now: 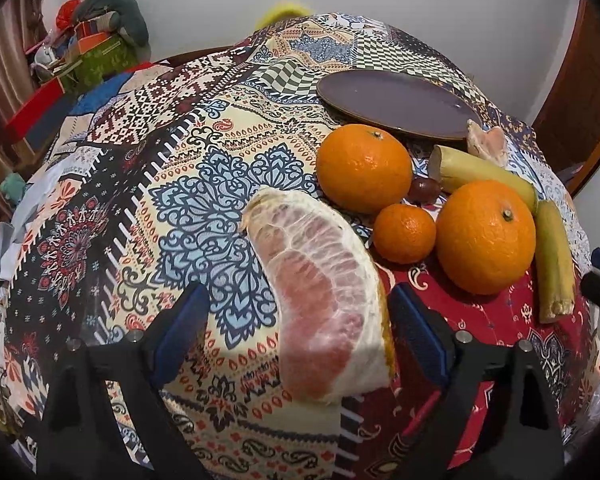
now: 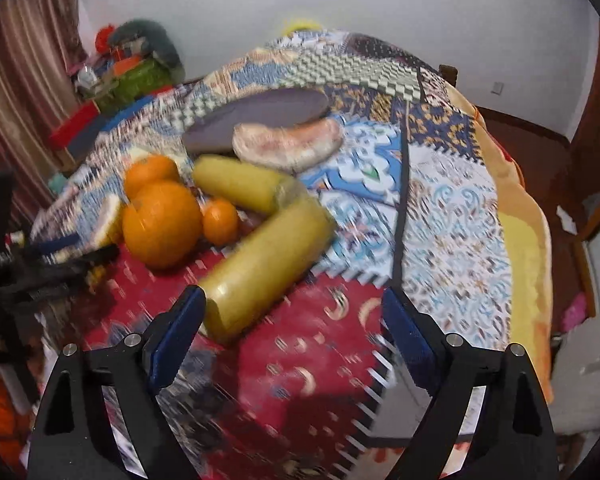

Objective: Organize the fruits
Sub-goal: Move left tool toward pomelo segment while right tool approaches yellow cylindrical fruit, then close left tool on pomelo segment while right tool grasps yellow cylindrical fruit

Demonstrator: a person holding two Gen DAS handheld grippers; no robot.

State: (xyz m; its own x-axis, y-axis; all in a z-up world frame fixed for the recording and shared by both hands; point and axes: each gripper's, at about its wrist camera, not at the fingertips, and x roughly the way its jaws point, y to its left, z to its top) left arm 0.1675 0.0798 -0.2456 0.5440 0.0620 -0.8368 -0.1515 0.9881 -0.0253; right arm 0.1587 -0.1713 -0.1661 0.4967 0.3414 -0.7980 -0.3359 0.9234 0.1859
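Left jaws (image 1: 296,312): mine stood apart; the right pad looked to be touching the wedge's rind edge, the left pad was clear of it. No clamp.
Pomelo wedge (image 1: 324,300): peeled, pink flesh up, lying on the worktop cloth (image 1: 188,208) between my left jaws.
Right jaws (image 2: 292,312): mine stood apart, nothing clamped. View was blurred.
Near banana piece (image 2: 260,268): cut end just beside my right jaws' left pad; contact could not be told.
Near orange (image 1: 486,236): on the red patch, touching the small mandarin (image 1: 405,233).
Far orange (image 1: 364,168): behind the mandarin, beside a dark small fruit (image 1: 424,189).
Second banana piece (image 1: 484,174): behind the near orange.
Second pomelo piece (image 2: 288,146): at the plate's edge.
Plate (image 1: 396,104): dark, bare, farthest back.
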